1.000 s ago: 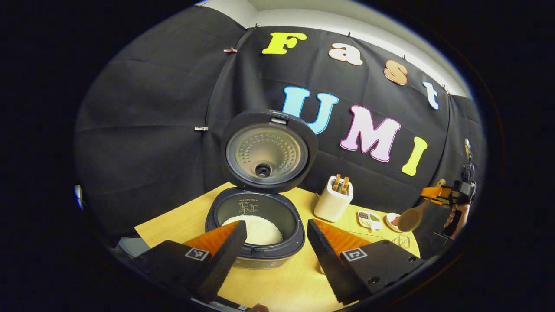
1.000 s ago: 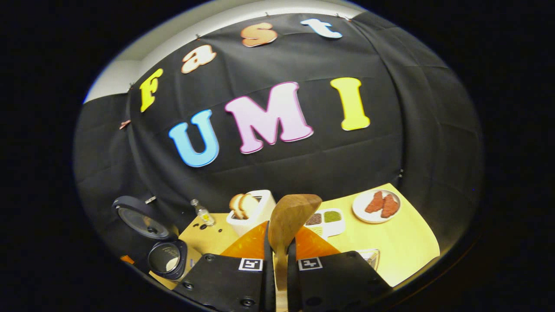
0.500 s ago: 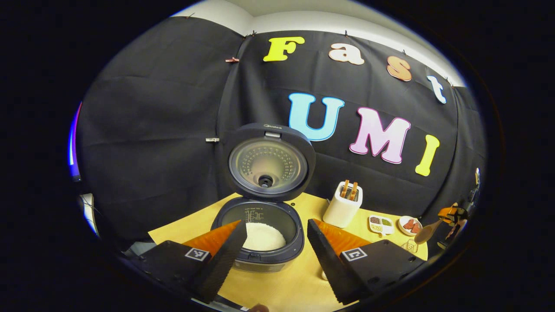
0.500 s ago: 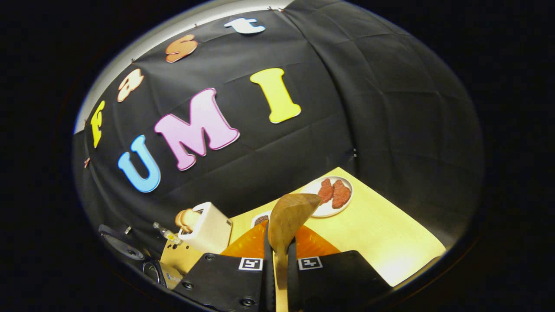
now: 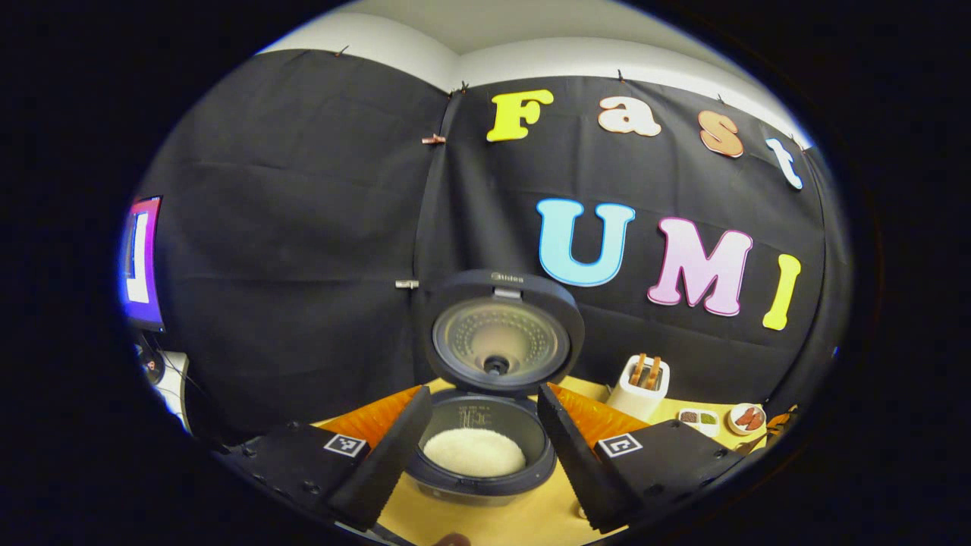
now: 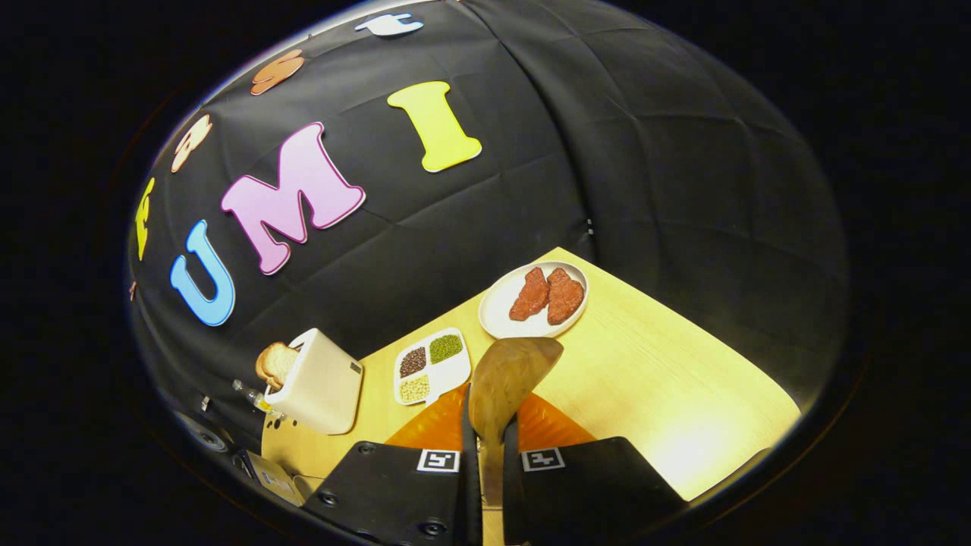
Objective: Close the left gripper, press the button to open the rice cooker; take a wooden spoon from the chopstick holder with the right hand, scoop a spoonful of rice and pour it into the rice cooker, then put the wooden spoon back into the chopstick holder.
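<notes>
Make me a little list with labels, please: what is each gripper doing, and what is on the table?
left gripper: open, holding nothing
right gripper: shut on the brown wooden spoon
dark round rice cooker: lid up, white rice inside
white box holder: stands on the yellow wooden table
white divided tray: three kinds of grains
white round plate: two red pieces

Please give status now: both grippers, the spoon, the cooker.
Left gripper open, idle. Right gripper shut on wooden spoon. Rice cooker lid up, rice inside. Nothing blocking.
</notes>
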`<state>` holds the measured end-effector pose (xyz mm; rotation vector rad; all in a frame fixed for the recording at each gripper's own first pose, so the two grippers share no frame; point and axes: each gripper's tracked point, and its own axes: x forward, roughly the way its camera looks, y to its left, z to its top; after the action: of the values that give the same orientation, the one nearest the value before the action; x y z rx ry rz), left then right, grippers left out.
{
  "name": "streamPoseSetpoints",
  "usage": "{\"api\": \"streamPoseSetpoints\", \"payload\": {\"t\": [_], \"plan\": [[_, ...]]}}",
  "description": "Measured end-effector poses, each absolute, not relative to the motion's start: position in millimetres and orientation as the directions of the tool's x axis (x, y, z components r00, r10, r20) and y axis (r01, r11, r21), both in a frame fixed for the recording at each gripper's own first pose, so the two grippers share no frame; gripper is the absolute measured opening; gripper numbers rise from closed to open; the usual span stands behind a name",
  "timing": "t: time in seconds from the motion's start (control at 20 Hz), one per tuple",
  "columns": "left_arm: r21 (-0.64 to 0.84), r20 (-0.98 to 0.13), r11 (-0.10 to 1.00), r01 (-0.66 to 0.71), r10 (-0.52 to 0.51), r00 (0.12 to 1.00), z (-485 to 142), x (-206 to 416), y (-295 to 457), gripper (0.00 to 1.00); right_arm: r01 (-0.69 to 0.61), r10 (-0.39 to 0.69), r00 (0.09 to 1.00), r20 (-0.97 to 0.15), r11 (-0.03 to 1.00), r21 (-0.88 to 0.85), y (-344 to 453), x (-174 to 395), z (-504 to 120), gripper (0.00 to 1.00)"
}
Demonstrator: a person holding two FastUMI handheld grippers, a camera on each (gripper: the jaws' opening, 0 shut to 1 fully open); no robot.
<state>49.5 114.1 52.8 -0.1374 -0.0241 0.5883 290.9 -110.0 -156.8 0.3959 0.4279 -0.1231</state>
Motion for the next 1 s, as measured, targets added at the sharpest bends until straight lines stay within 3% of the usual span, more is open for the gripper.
{"api": "streamPoseSetpoints", "payload": {"t": [0.2,0.4,0.45,0.6,0.9,1.0], "plan": [[-0.100,0.099,0.830,-0.549,0.557,0.824,98,70,137,0.95,0.215,-0.045,0.893,-0.448,0.918,0.335,-104,299,-176,0.15],[0.006,0.227,0.867,-0.499,0.484,0.845,142,102,145,0.95,0.213,-0.054,0.895,-0.443,0.924,0.317,-100,295,-177,0.20],[0.031,0.242,0.874,-0.486,0.465,0.852,148,113,148,0.95,0.210,-0.047,0.896,-0.442,0.921,0.327,-98,289,-170,0.13],[0.079,0.259,0.896,-0.438,0.405,0.877,157,146,153,0.94,0.225,-0.067,0.896,-0.439,0.921,0.317,-106,272,-162,1.00],[0.135,0.275,0.904,-0.405,0.358,0.892,165,198,177,0.99,0.190,-0.094,0.929,-0.358,0.951,0.244,-120,218,-113,0.98],[0.135,0.266,0.902,-0.409,0.365,0.892,163,206,189,0.95,0.184,-0.086,0.927,-0.365,0.952,0.245,-117,201,-107,0.98]]}}
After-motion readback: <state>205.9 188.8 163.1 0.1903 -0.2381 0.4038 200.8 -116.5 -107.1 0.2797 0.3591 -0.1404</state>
